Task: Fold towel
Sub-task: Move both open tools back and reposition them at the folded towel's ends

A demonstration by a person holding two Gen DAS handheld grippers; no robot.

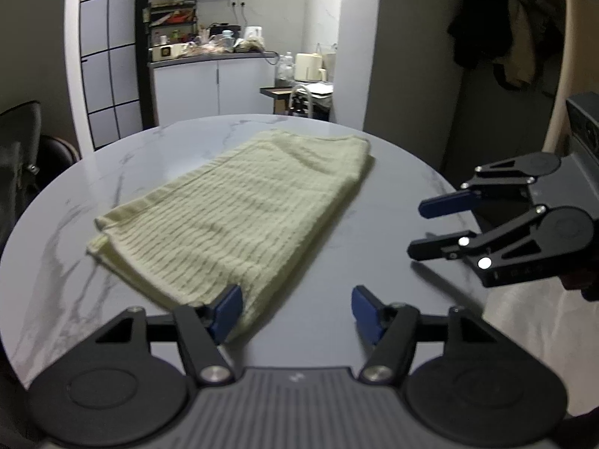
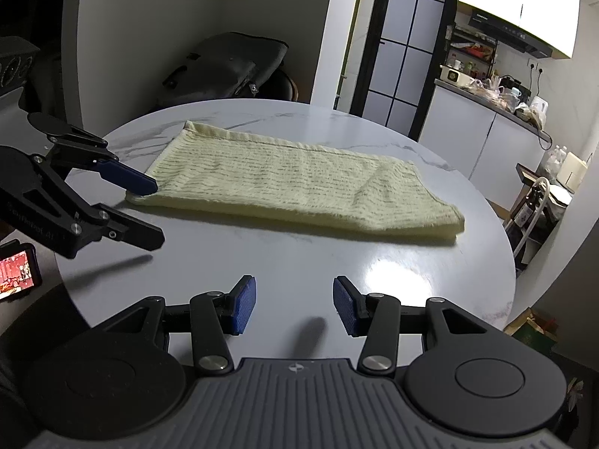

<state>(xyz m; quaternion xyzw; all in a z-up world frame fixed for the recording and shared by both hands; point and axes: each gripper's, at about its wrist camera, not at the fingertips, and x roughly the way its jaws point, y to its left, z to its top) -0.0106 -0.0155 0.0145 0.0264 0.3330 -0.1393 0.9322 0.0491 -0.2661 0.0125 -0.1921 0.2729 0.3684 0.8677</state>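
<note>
Blue-padded left gripper (image 1: 297, 312) and right gripper (image 2: 294, 305), both spread wide, poised over ribbed pale-green towel (image 1: 239, 217) folded oblong on round marbled surface (image 2: 374, 280)

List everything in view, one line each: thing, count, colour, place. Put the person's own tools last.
towel: one, pale yellow-green, folded, lying flat on the table
table: one, round, white marble look, under the towel
bag: one, dark grey, behind the table by the wall
phone: one, screen lit red, at the table's left edge in the right wrist view
kitchen counter: one, white cabinets, cluttered top, in the background
left tool: one, black with blue pads, open, at the towel's near corner
right tool: one, black with blue pads, open, over bare table
</note>
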